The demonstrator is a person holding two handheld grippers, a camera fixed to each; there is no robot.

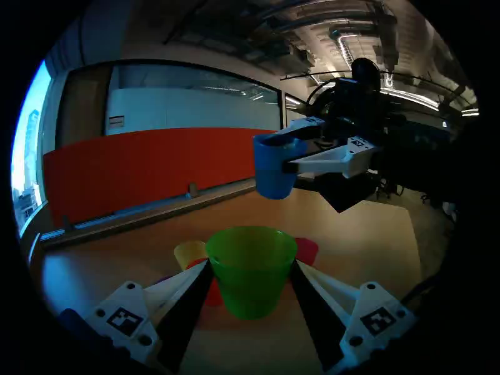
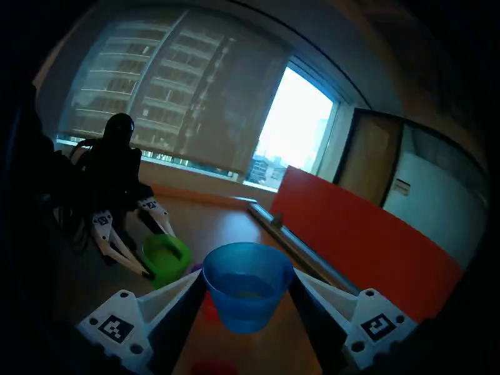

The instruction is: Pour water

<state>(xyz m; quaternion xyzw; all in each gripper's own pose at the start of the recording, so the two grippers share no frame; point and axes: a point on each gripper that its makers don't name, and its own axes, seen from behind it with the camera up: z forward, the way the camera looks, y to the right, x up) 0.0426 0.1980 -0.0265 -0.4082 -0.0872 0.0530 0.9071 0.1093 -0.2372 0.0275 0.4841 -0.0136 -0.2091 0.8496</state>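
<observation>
Blue cup (image 2: 247,287) sat clamped between the 2 fingers of the right gripper (image 2: 247,275), upright, its mouth open toward the camera in the right gripper view; whether it held water could not be told. In the left gripper view it hung in the air above and beyond the green cup (image 1: 251,272), apart from it, over the wooden table (image 1: 369,237). The left gripper (image 1: 250,265) was closed on the green cup, 1 finger pressing each side, with the cup upright; whether it rested on the table could not be told. Behind the green cup stood 3 smaller cups: a yellow cup (image 1: 187,252), a red cup (image 1: 214,292) partly hidden by a finger, and a pink cup (image 1: 307,250). A red wall panel (image 1: 144,162) ran beyond the table's far edge
</observation>
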